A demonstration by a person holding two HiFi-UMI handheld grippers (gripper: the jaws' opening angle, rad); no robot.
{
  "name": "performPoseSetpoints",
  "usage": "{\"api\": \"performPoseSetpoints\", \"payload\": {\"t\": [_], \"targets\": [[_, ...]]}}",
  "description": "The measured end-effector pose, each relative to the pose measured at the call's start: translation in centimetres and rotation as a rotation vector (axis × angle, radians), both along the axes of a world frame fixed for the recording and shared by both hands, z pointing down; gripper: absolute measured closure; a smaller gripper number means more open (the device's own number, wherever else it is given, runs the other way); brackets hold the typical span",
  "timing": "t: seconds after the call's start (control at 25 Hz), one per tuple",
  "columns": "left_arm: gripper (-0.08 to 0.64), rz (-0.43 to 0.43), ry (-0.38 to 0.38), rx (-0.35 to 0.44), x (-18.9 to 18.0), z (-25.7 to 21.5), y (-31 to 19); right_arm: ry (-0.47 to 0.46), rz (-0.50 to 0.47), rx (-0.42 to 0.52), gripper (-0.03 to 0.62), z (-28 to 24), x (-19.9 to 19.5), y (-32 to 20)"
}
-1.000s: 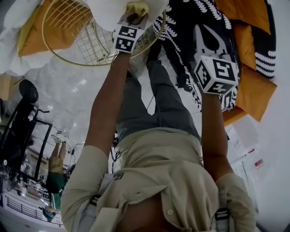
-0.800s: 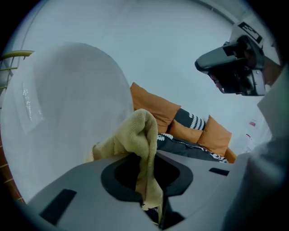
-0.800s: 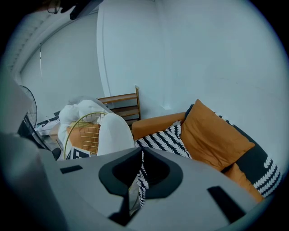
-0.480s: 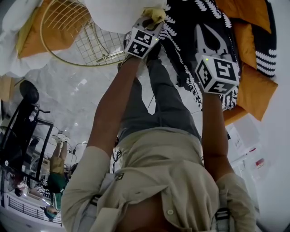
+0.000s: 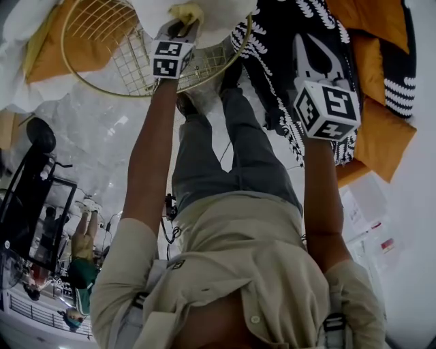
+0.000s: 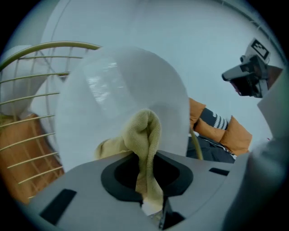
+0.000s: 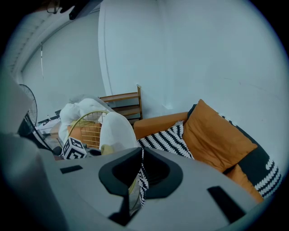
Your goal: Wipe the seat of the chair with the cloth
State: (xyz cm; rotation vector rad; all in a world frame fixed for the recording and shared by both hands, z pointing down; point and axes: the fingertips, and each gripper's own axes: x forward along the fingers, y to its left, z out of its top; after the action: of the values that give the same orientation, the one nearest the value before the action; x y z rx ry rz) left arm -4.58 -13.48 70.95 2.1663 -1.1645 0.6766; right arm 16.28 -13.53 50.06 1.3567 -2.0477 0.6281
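Observation:
A gold wire chair (image 5: 109, 48) carries a white seat pad (image 6: 122, 90), whose edge shows at the top of the head view (image 5: 218, 10). My left gripper (image 5: 180, 27) is shut on a yellow cloth (image 6: 142, 135), and the cloth bunches against the white pad. In the head view the cloth (image 5: 185, 12) pokes out beyond the marker cube. My right gripper (image 5: 313, 58) hangs to the right over a black-and-white patterned cushion (image 5: 272, 41), jaws shut and holding nothing. From the right gripper view the chair (image 7: 92, 126) lies to the left.
An orange sofa (image 7: 216, 135) with the patterned cushion (image 7: 167, 137) fills the right side. A wooden chair (image 7: 122, 101) stands behind the wire chair. White bedding (image 5: 20, 34) and an orange cushion (image 5: 51, 58) lie at upper left. A black stand (image 5: 30, 184) is at far left.
My left gripper swung right and then back left across the seat pad with the cloth in it. The right gripper has stayed put.

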Motion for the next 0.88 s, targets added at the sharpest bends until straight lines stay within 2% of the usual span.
{"api": "performPoseSetpoints", "payload": {"t": [0.12,0.2,0.28,0.4,0.52,0.6,0.72,0.88], "targets": [[0.486,-0.164,-0.043,-0.028,-8.0,1.1,-1.2,0.002,-0.003,-0.005,0.565,0.3,-0.2,0.3],[0.486,-0.234,-0.070,-0.042,-12.1,1.5,-1.7,0.004,-0.005,-0.010,0.565,0.6,-0.2,0.5],[0.486,-0.251,-0.096,-0.048,-14.2,1.8,-1.7,0.005,-0.007,-0.015,0.565,0.8,-0.3,0.6],[0.486,-0.244,-0.102,-0.050,-14.3,1.8,-1.4,0.005,-0.009,-0.017,0.565,0.8,-0.5,0.6],[0.486,-0.207,-0.077,-0.062,-11.6,2.2,-0.9,0.003,-0.008,-0.014,0.565,0.7,-0.7,0.5],[0.486,-0.166,-0.046,-0.077,-8.5,2.5,-0.4,0.001,-0.006,-0.012,0.565,0.7,-0.7,0.4],[0.486,-0.059,0.021,-0.100,-1.3,2.6,1.1,0.000,0.001,-0.014,0.565,0.7,-0.4,0.5],[0.486,0.133,0.103,-0.130,8.9,2.5,4.7,0.002,0.008,-0.018,0.565,1.0,0.0,0.7]]}}
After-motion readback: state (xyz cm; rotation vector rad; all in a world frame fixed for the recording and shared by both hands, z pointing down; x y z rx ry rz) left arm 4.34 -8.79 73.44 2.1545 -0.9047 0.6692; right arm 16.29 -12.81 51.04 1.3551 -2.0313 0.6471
